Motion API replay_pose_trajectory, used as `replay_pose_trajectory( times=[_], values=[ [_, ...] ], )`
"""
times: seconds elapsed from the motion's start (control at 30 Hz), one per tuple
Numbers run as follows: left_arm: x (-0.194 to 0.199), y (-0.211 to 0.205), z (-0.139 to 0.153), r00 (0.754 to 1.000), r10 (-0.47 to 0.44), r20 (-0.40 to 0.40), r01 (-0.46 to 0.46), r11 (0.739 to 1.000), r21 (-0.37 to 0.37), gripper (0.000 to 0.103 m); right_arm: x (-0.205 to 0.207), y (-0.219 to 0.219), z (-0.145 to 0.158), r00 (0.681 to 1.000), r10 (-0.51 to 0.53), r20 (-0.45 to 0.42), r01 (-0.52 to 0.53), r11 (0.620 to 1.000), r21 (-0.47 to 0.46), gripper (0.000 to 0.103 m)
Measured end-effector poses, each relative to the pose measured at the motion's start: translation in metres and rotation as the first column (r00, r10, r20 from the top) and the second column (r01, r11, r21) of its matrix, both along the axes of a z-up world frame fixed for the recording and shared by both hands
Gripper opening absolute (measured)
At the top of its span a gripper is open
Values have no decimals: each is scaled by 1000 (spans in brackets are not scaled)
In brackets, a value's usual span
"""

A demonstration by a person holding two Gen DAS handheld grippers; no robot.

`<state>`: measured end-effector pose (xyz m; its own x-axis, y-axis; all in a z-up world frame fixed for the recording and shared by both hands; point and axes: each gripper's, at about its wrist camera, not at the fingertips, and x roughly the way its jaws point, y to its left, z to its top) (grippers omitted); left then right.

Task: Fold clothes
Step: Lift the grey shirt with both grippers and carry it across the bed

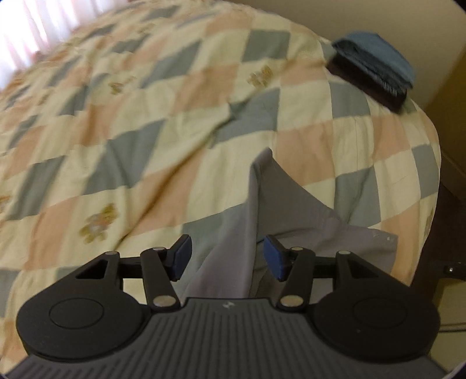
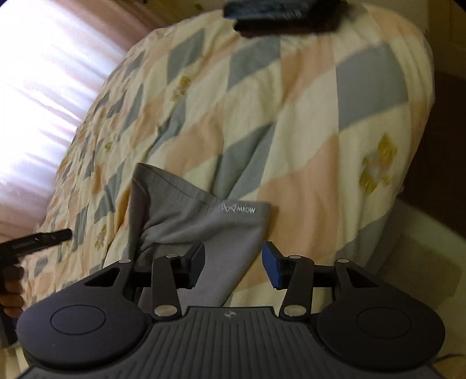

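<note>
A grey garment (image 1: 256,221) with a "MIIOW" waistband lies bunched on the checked quilt (image 1: 145,131) near the bed's front edge. My left gripper (image 1: 227,258) is open, its blue-padded fingers (image 1: 273,256) on either side of a raised grey fold without pinching it. In the right wrist view the same garment (image 2: 186,215) lies on the quilt (image 2: 291,116). My right gripper (image 2: 233,266) is open too, with the waistband end lying between its fingers (image 2: 272,269).
A folded stack of dark and blue clothes (image 1: 375,67) sits at the far corner of the bed, also in the right wrist view (image 2: 282,14). A bright curtained window (image 2: 43,102) is on the left. The other gripper's handle (image 2: 32,243) shows at the left.
</note>
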<state>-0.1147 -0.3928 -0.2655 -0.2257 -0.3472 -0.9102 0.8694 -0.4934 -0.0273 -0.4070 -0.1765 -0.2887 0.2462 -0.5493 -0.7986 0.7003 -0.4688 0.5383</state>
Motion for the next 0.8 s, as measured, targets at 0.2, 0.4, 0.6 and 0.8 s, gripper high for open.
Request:
replay_pose_trajectory(
  times=[0.2,0.4,0.6,0.8],
  values=[
    [-18,-44,-46,998,-55,-43,55,998,-5,62,2,-1,-41,988,-142,66,146,987,-64,55],
    [-32,-69,-96,996,-86,-28,86,996,-10,29,-12,-14,-78,985,-157,66,160,986,-50,62],
    [-26,-91,-97,997,-57,-47,55,997,-61,1,-12,-17,-105,974,-102,203,128,985,-117,4],
    [-75,-151,-68,988,-143,60,153,963,-221,1,-20,-49,-58,990,-6,139,48,953,-299,2]
  ],
)
